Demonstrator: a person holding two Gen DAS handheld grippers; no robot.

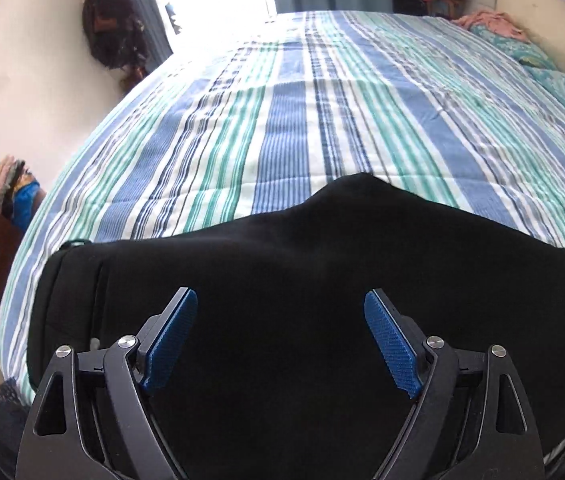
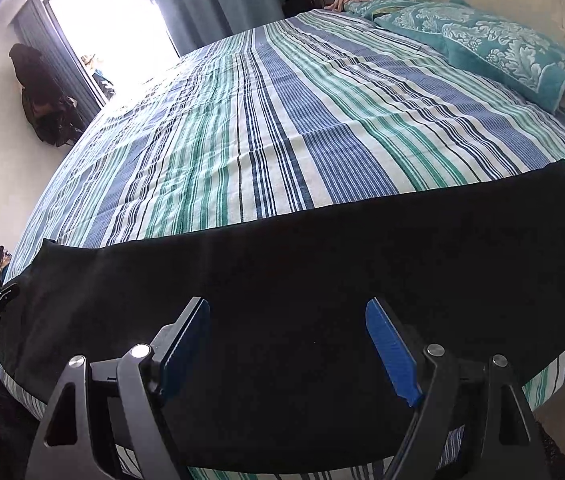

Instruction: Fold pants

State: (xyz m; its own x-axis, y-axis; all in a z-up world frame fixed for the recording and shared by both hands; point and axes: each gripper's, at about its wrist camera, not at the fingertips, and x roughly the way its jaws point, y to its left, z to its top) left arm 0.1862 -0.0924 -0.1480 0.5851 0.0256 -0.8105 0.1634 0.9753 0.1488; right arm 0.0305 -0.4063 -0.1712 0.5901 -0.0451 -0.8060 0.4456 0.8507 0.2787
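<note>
Bed (image 2: 322, 128) with striped blue-green-white cover; black pants (image 2: 282, 280) spread flat along near edge, teal patterned pillows (image 2: 502, 44) at far right.

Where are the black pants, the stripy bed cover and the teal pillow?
black pants (image 2: 282, 264): right wrist view, middle of the flat dark cloth.
stripy bed cover (image 1: 282, 120): left wrist view, a bare blue stripe mid-bed.
teal pillow (image 2: 502, 44): right wrist view, its patterned top.

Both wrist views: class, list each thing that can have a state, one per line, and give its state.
Black pants: lying flat on the bed, in neither gripper.
Left gripper: open, empty, above the pants.
Right gripper: open, empty, above the pants.
Striped bedspread: spread out, lightly wrinkled.
Teal pillow: lying at the bed's head.
</note>
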